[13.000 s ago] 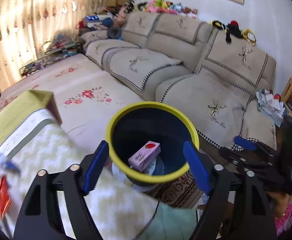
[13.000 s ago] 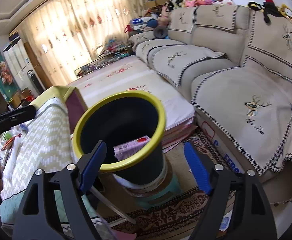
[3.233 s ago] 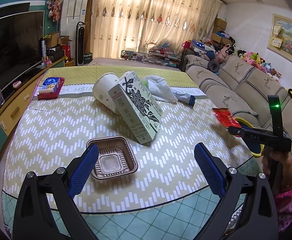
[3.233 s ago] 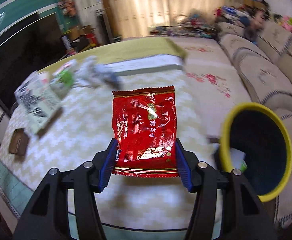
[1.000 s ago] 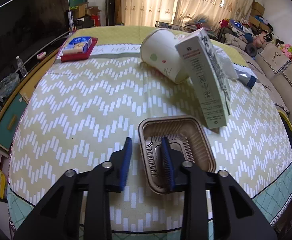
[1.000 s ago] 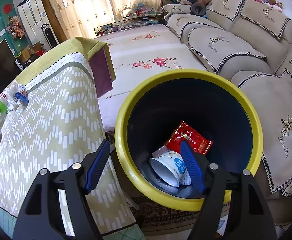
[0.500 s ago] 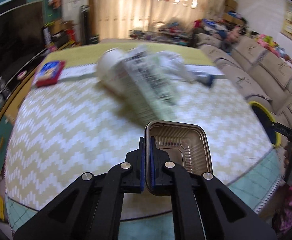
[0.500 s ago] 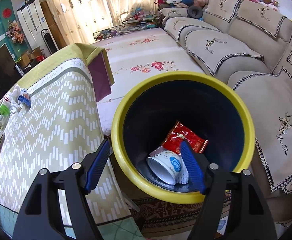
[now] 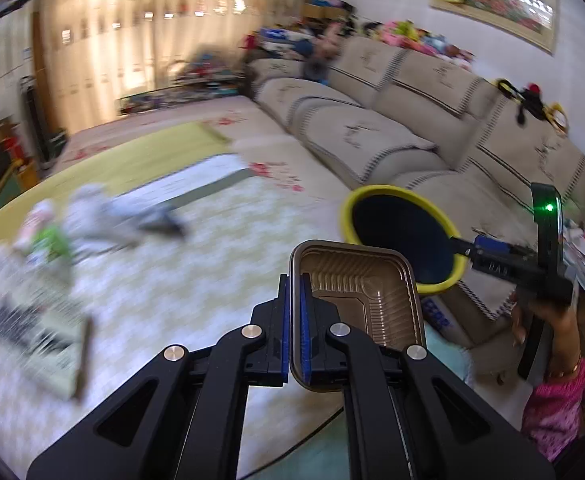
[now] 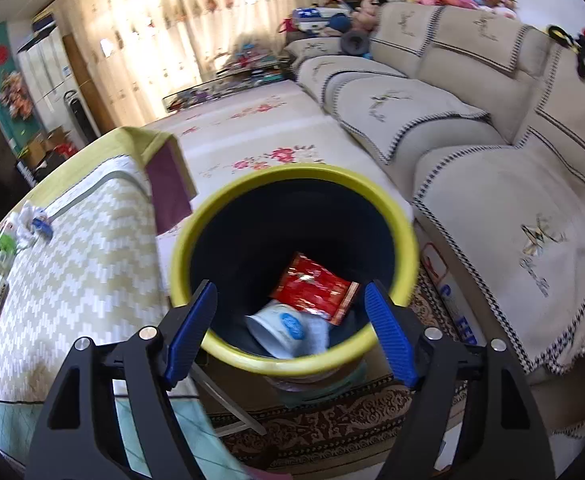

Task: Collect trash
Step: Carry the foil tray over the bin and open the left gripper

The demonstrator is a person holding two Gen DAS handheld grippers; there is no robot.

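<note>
My left gripper (image 9: 295, 304) is shut on the left rim of a brown plastic tray (image 9: 362, 304) and holds it in the air above the table edge. The yellow-rimmed dark bin (image 9: 404, 236) stands beyond the tray, to the right. My right gripper (image 10: 292, 320) is open and empty over the bin (image 10: 372, 192). Inside lie a red snack bag (image 10: 314, 286) and a white cup (image 10: 280, 328). The right gripper also shows in the left wrist view (image 9: 492, 258), beside the bin.
The zigzag-cloth table (image 9: 196, 280) holds a blurred carton (image 9: 24, 320) and crumpled white wrappers (image 9: 104, 216) at the left. A beige sofa (image 10: 492, 160) runs along the right. A patterned rug (image 10: 352, 420) lies under the bin.
My left gripper has swung right with the tray, from over the table towards the bin. My right gripper stays open over the bin, slightly shifted.
</note>
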